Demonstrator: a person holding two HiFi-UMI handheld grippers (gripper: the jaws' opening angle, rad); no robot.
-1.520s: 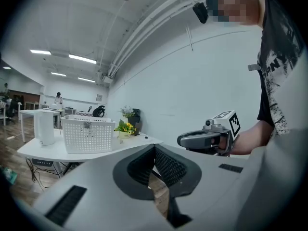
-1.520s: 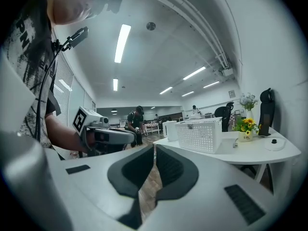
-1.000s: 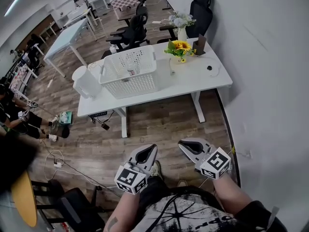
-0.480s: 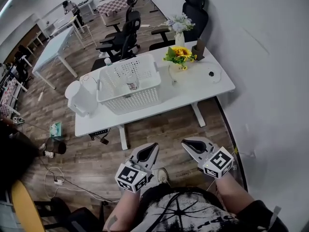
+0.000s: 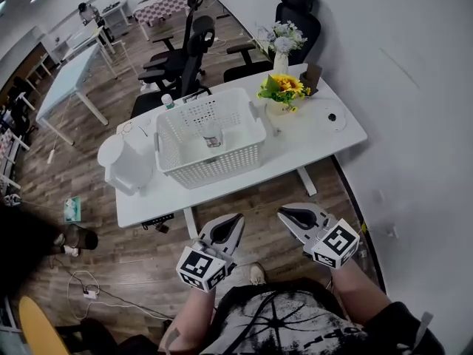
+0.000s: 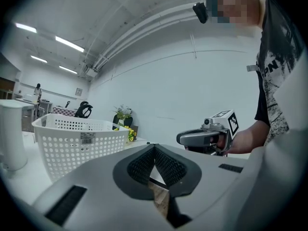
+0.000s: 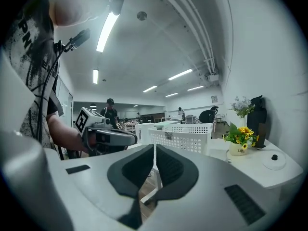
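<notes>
We see open floor (image 5: 255, 202) right up to the surface (image 5: 325, 135), where the basket (image 5: 214, 165) fills the middle, a jug (image 5: 122, 165) crowds its left and flowers (image 5: 282, 87) stand behind, leaving only the right end bare.

Head view steeply down; gripper views level, basket (image 5: 214, 166) common.

Right tool (image 7: 154, 148) closed, white basket (image 7: 185, 137) beyond

Open-plan office. White bench (image 5: 314, 135) set against a plain white wall; black swivel chairs (image 5: 298, 15) behind it; further tables (image 5: 65, 86) in rows over wood-plank floor (image 5: 118, 231); ceiling strip lights (image 7: 107, 30), exposed pipes (image 7: 192, 18); a standing person (image 7: 110, 110) among far desks.
</notes>
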